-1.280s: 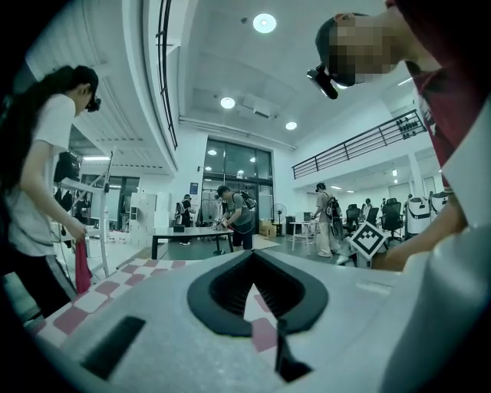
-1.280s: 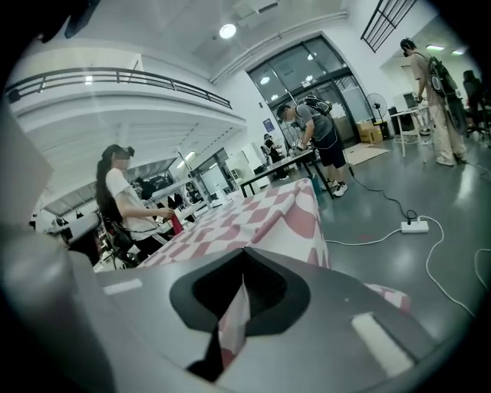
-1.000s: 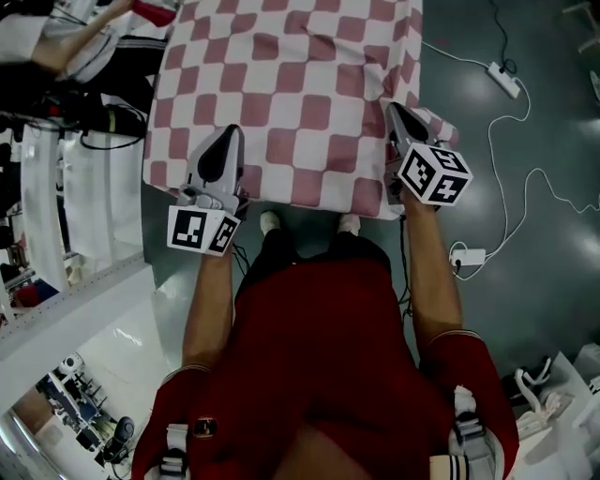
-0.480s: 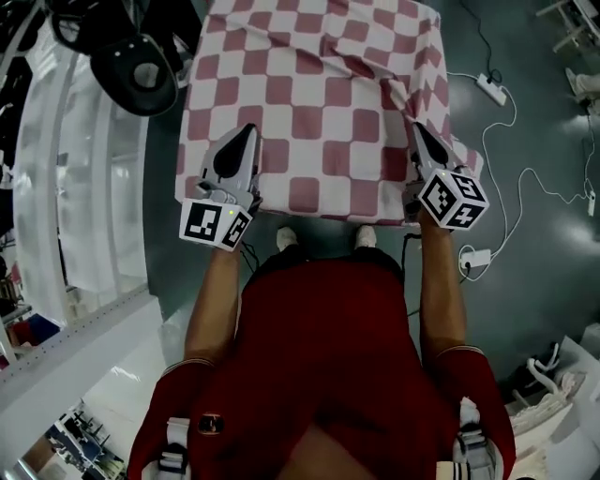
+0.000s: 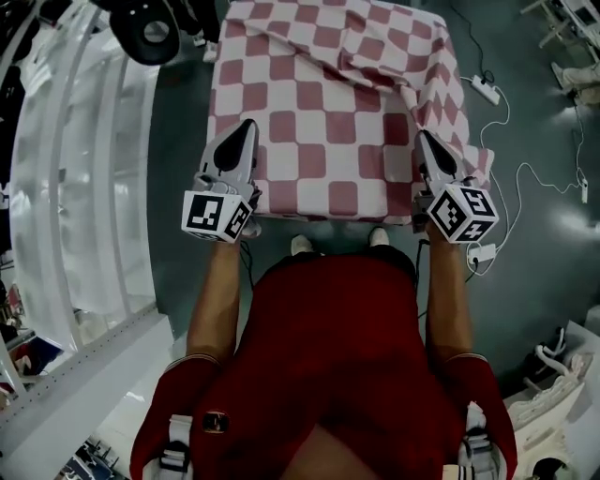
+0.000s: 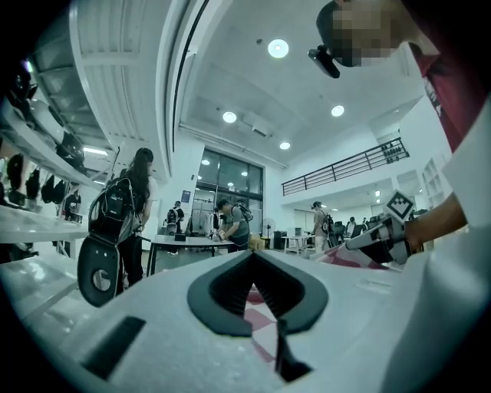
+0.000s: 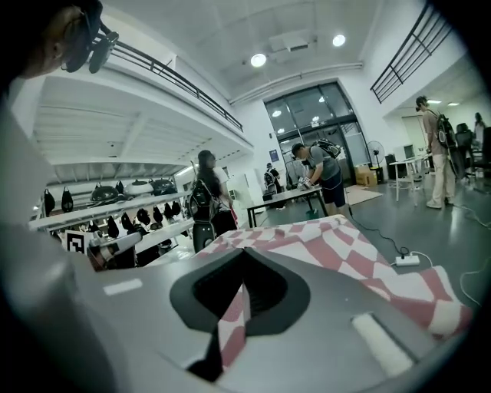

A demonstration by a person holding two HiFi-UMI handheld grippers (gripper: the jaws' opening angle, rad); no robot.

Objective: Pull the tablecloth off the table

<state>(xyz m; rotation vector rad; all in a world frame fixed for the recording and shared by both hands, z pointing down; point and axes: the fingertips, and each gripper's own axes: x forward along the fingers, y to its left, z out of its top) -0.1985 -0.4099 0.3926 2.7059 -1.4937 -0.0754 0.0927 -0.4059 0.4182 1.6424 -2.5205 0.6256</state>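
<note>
A red-and-white checked tablecloth (image 5: 328, 103) covers the table, which is hidden beneath it. The cloth is rumpled, with folds toward its far right. My left gripper (image 5: 247, 128) is shut on the cloth's near left edge. My right gripper (image 5: 424, 139) is shut on the near right corner, where the cloth hangs bunched. In the left gripper view a strip of tablecloth (image 6: 259, 313) is pinched between the closed jaws of the left gripper (image 6: 265, 295). The right gripper view shows the same: the right gripper (image 7: 236, 295) clamps a fold of tablecloth (image 7: 345, 249).
White shelving (image 5: 84, 187) runs along the left, with a black round-topped object (image 5: 150, 28) at its far end. Power strips (image 5: 485, 89) and white cables lie on the floor at right. The person's shoes (image 5: 302, 246) stand just before the table's near edge.
Both grippers have drawn the cloth toward the person, who has moved back. New folds have formed across the cloth's far right, and its far edge has come into view.
</note>
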